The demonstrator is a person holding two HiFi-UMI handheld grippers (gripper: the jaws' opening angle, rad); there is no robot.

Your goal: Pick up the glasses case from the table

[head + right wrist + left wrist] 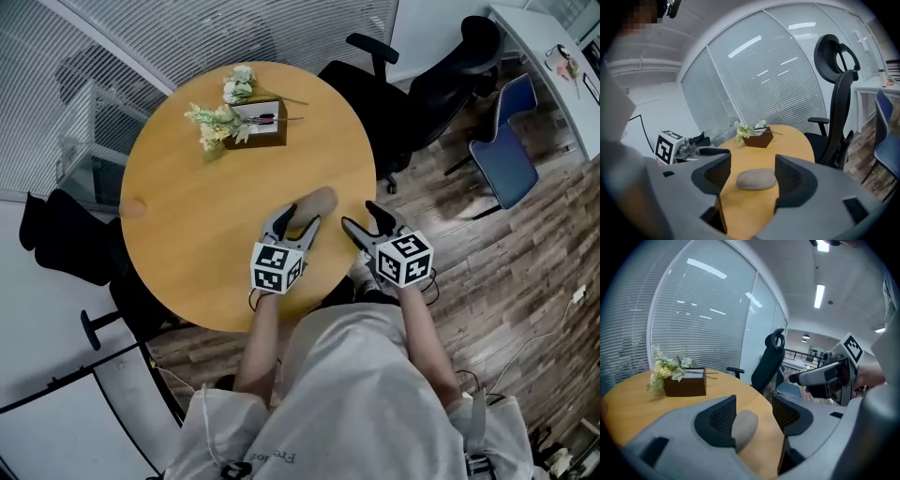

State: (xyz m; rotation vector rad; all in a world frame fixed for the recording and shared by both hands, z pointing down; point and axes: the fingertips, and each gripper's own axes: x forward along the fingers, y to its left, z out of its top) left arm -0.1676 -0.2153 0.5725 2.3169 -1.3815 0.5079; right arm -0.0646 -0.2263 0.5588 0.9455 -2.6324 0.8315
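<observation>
The glasses case (319, 199) is a smooth, tan, pebble-shaped oval. It lies flat on the round wooden table (187, 225), near the edge closest to the person. The left gripper (300, 221) and right gripper (360, 217) have grey moulded bodies and dark pads with a fine mesh texture. Each pair of fingers stands apart, clamped on nothing.

From above, the case lies just past the left gripper's tips, with the right gripper close beside it. The right gripper view shows the case (756, 180) whole, framed in the gap between the fingers but ahead of them on the tabletop. The left gripper view shows only part of the case (745, 426), the rest hidden behind one finger.

Farther back stands a dark brown box (261, 127) with pale flowers (217, 120). Only the head view shows the table's full round outline.
</observation>
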